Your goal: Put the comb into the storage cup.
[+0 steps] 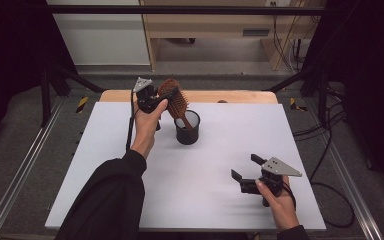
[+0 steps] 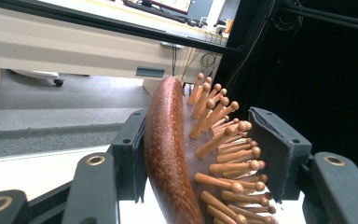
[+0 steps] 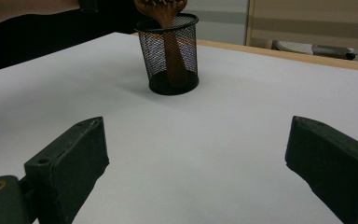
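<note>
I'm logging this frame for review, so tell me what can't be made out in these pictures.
- Brush: left gripper view, its handle is cut off by the bottom edge; whether the right jaw presses the bristles is unclear.
- Brush head: right gripper view, cut off by the top edge above the mesh cup.
- Cup bottom: high view, whether the handle tip touches it is hidden by the cup wall.
- Left gripper: high view, jaws too small to judge.

Hairbrush [image 1: 175,101] handle stands in cup [image 1: 187,131], seemingly mid-table [image 1: 130,175].

one hairbrush [image 1: 175,101], one mesh cup [image 1: 187,128], two hand-held grippers
</note>
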Demonstrator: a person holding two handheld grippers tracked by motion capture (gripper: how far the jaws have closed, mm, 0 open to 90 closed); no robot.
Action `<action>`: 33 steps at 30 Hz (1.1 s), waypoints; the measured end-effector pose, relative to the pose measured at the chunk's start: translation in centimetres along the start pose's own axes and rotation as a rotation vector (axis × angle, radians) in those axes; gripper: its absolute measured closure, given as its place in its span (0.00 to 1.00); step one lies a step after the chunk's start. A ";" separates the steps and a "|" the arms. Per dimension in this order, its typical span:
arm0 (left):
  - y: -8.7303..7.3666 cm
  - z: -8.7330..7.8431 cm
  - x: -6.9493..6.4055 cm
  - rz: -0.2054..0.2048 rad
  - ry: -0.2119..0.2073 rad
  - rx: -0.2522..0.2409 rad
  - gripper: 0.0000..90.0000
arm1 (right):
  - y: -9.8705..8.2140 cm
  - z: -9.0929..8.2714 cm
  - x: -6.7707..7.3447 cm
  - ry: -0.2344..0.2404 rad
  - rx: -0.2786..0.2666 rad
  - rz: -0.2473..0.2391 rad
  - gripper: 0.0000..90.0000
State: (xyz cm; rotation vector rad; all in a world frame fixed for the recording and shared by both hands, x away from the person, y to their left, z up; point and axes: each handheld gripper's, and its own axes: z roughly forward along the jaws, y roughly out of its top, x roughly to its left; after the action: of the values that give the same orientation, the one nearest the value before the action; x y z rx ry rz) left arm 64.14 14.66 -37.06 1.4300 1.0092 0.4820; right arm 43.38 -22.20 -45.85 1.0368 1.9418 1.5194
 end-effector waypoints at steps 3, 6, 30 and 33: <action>0.0 -0.1 0.1 -0.002 0.003 0.008 0.46 | 0.0 0.1 0.0 -0.001 0.001 0.002 0.07; 0.0 -0.3 0.2 -0.006 -0.001 0.009 0.46 | 0.0 0.1 0.0 0.001 0.005 -0.003 0.07; -0.1 -0.5 0.0 0.004 0.023 -0.008 0.37 | -0.1 0.1 0.1 0.004 0.010 0.001 0.06; -0.1 -0.5 0.0 0.006 0.025 -0.009 0.34 | -0.1 0.1 0.1 0.003 0.011 0.000 0.06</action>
State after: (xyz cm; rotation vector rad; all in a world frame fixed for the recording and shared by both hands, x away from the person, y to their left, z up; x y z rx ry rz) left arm 63.71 14.89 -37.08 1.4223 1.0216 0.5090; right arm 43.37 -22.06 -45.92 1.0399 1.9544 1.5131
